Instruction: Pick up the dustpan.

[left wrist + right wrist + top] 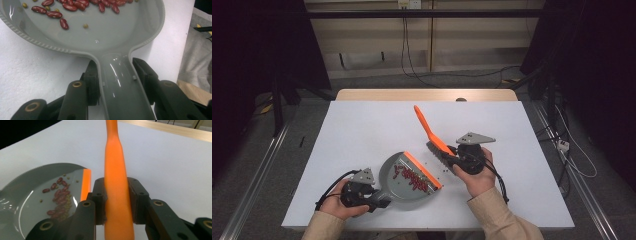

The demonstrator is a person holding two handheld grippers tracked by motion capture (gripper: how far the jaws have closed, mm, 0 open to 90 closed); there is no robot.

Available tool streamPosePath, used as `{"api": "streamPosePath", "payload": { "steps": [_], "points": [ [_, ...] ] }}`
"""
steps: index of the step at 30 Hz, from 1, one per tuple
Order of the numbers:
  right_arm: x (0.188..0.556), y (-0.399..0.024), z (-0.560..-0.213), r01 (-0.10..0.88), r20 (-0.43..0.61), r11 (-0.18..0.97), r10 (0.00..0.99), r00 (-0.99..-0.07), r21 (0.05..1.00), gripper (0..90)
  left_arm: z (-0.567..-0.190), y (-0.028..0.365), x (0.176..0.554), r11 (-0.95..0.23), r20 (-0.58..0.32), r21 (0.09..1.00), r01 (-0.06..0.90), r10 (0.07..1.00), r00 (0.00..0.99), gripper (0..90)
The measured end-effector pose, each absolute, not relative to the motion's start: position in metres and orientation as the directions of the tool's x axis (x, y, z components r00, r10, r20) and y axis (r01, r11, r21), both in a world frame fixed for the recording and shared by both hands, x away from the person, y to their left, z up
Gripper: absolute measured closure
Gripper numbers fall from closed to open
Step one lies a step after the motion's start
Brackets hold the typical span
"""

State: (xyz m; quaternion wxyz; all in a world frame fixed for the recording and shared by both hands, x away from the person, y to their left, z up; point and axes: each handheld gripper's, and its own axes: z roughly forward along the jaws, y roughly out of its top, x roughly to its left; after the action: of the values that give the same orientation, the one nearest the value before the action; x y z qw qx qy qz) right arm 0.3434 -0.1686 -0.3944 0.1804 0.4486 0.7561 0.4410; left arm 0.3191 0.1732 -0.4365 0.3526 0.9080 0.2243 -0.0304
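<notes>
A grey dustpan (388, 175) with an orange lip (424, 169) lies on the white table near its front edge, and several red beans (412, 179) lie inside it. My left gripper (379, 200) is shut on the dustpan's handle (117, 82), with the beans (72, 6) just ahead in the pan. To the right of the pan, my right gripper (451, 155) is shut on the orange brush (428, 127); its handle (115, 182) slants up and away to the left, and its dark bristles (435, 151) sit by the pan's lip. The right gripper view has the dustpan (30, 182) and beans (60, 200) at lower left.
A few loose beans (438, 166) lie on the table (362, 125) between the pan's lip and the brush. A wooden strip (427, 95) borders the table's far edge. Cables and metal rails run along the floor on both sides.
</notes>
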Motion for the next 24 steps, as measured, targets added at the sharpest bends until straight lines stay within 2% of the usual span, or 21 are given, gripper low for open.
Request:
{"api": "streamPosePath", "payload": {
  "steps": [16, 24],
  "points": [
    [0.344, -0.190, -0.408, 0.541, 0.092, 0.208, 0.875, -0.475, 0.815, 70.7, -0.436, 0.176, 0.315, -0.643, -0.223, 0.639, 0.421, 0.369, 0.902, 60.2],
    [0.345, -0.182, -0.418, 0.558, 0.086, 0.228, 0.873, -0.480, 0.798, 70.7, -0.437, 0.174, 0.314, -0.645, -0.229, 0.636, 0.423, 0.365, 0.902, 60.3]
  ]
}}
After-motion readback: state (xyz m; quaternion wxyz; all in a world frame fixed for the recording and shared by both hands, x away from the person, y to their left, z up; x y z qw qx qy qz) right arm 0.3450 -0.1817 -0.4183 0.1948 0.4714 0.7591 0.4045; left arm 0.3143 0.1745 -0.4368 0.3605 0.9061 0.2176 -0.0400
